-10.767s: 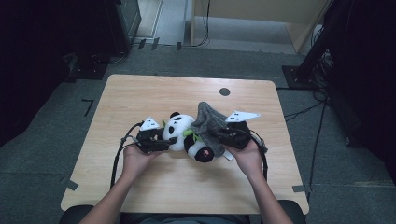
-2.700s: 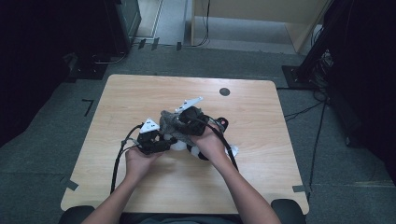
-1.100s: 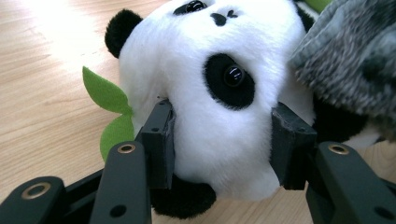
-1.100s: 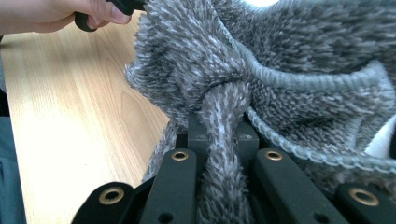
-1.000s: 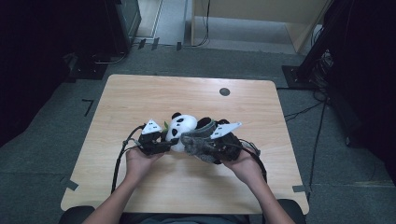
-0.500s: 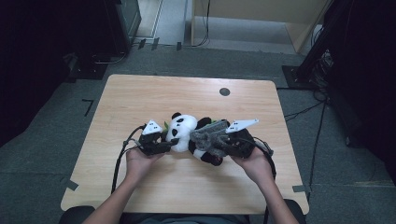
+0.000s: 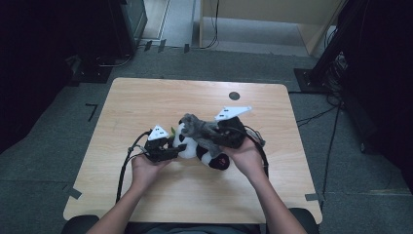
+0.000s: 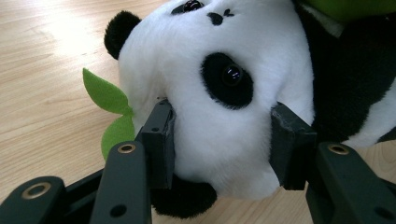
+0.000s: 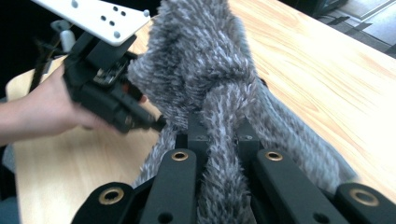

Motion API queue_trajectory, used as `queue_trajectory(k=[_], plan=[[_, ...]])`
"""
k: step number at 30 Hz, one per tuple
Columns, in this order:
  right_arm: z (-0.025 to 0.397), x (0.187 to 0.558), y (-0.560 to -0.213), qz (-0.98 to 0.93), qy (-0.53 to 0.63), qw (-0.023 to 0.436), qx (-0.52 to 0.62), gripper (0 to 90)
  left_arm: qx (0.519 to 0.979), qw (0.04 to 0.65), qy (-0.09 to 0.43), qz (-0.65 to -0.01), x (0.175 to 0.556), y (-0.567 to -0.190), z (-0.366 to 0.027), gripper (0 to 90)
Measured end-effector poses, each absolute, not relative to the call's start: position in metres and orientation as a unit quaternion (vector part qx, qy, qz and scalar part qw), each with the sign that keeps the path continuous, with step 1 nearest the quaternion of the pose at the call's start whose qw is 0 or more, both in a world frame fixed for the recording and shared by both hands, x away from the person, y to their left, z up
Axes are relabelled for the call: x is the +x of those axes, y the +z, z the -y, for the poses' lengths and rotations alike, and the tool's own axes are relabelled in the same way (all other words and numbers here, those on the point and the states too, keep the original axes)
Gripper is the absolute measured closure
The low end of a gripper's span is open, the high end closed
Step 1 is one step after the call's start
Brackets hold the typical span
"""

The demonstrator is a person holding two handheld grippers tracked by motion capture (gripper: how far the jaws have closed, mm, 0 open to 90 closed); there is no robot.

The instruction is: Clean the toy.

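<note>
Panda (image 8: 219, 116) between hand-held gripper (image 8: 219, 154) jaws

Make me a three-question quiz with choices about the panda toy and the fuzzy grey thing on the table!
1. Where do the left tongs hold the panda?
A. its head
B. its foot
C. its tail

2. What colour are the felt leaves beside the panda's head?
A. red
B. green
C. blue

3. How are the right tongs?
A. wide open, holding nothing
B. lying flat on the table
C. shut on the fuzzy grey cloth

Answers:
1. A, the pads press both sides of the white head.
2. B, two green leaves lie by its cheek.
3. C, the grey fuzz is pinched between the jaws.
</note>
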State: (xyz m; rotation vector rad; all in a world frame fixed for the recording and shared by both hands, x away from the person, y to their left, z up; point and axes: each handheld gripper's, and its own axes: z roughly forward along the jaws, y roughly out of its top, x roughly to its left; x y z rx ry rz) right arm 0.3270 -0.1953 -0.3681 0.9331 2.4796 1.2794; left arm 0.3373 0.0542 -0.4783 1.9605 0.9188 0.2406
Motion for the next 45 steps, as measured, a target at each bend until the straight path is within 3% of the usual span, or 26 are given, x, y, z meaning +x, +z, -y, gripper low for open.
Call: queue_trajectory(k=[9, 12, 22, 33, 45], plan=[[0.132, 0.349, -0.406, -0.878, 0.354, 0.125, 0.298, 83.0, 0.797, 0.46, 0.1, -0.377, 0.336, -0.478, -0.054, 49.4], [0.132, 0.346, -0.411, -0.878, 0.356, 0.137, 0.291, 83.1, 0.797, 0.46, 0.095, -0.38, 0.337, -0.479, -0.055, 49.4], [0.149, 0.316, -0.426, -0.891, 0.341, 0.151, 0.261, 83.3, 0.805, 0.453, 0.092, -0.371, 0.337, -0.48, -0.055, 49.5], [0.186, 0.297, -0.422, -0.903, 0.322, 0.128, 0.253, 83.7, 0.799, 0.462, 0.078, -0.378, 0.34, -0.48, -0.057, 49.8], [0.247, 0.296, -0.418, -0.854, 0.386, 0.08, 0.339, 83.6, 0.804, 0.459, 0.082, -0.37, 0.338, -0.479, -0.054, 50.3]])
